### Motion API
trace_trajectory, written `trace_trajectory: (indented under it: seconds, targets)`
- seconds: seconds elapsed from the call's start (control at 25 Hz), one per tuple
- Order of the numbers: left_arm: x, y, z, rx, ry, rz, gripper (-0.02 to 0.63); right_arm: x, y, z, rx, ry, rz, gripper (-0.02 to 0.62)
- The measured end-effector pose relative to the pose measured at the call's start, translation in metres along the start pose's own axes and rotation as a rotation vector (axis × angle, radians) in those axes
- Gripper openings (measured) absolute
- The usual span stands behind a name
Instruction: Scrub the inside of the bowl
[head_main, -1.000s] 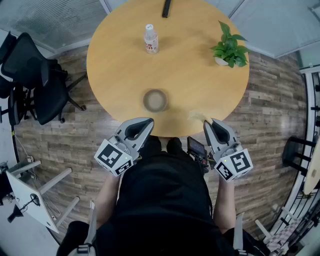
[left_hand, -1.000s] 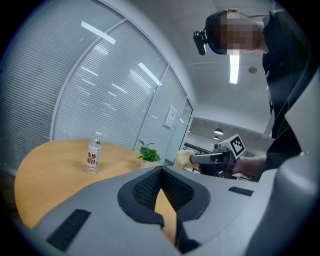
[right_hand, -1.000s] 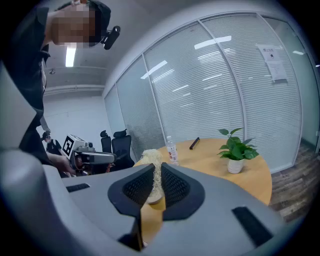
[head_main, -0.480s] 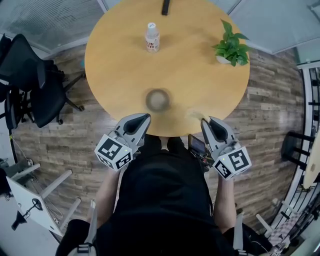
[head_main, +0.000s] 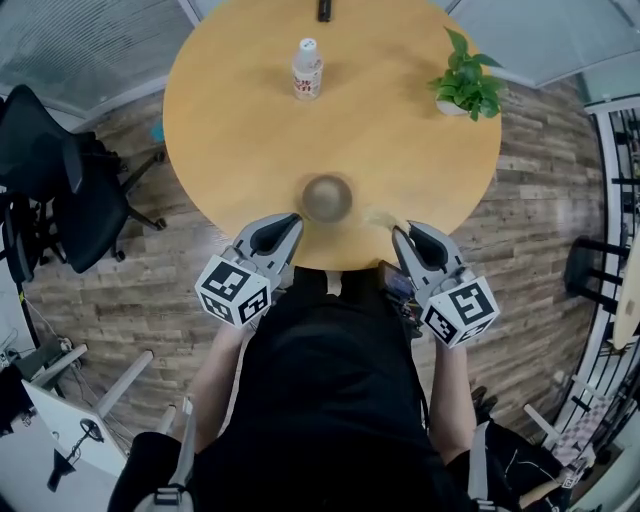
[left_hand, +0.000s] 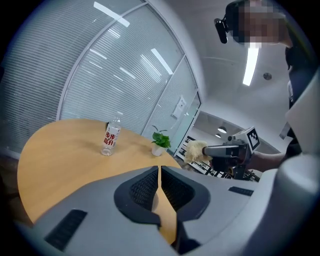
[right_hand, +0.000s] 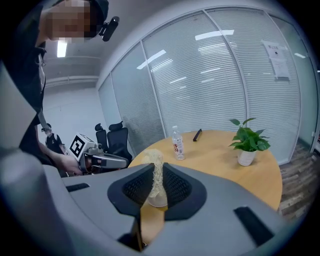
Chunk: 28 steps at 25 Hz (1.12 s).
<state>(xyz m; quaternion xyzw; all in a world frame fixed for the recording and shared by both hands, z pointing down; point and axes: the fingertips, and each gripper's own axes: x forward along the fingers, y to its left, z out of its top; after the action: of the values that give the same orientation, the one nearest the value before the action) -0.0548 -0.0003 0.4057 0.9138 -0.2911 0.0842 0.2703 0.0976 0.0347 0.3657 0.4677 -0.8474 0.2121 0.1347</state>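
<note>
A small round bowl (head_main: 327, 197) stands on the round wooden table (head_main: 250, 130), near its front edge. My left gripper (head_main: 288, 222) is shut with nothing between its jaws (left_hand: 159, 172), its tips just left of and short of the bowl. My right gripper (head_main: 398, 232) is shut on a pale yellow fibrous scrubber (head_main: 382, 218), which sticks up between its jaws (right_hand: 157, 172). In the right gripper view the bowl (right_hand: 157, 200) shows pale just beyond the jaws. The scrubber (left_hand: 196, 150) hangs over the table edge, right of the bowl.
A water bottle (head_main: 307, 68) stands at the far middle of the table, a potted plant (head_main: 468, 86) at the far right, and a black object (head_main: 323, 10) at the far edge. Black office chairs (head_main: 60, 180) stand to the left on the wood floor.
Both grippers have moved forward toward the table's front edge, closer to the bowl. Their jaws look the same, the right one still holding the scrubber.
</note>
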Motion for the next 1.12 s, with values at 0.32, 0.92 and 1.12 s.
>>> trace_trajectory:
  seconds: [0.32, 0.92, 1.12]
  targets:
    - [0.007, 0.017, -0.027, -0.087, 0.072, 0.011, 0.030, 0.021, 0.014, -0.010, 0.005, 0.042, -0.007, 0.049]
    - [0.036, 0.060, -0.091, -0.427, 0.193, 0.100, 0.119, 0.064, -0.002, -0.028, -0.061, 0.137, 0.034, 0.049]
    - [0.047, 0.073, -0.112, -0.586, 0.216, 0.134, 0.124, 0.081, -0.002, -0.040, -0.134, 0.184, 0.048, 0.049]
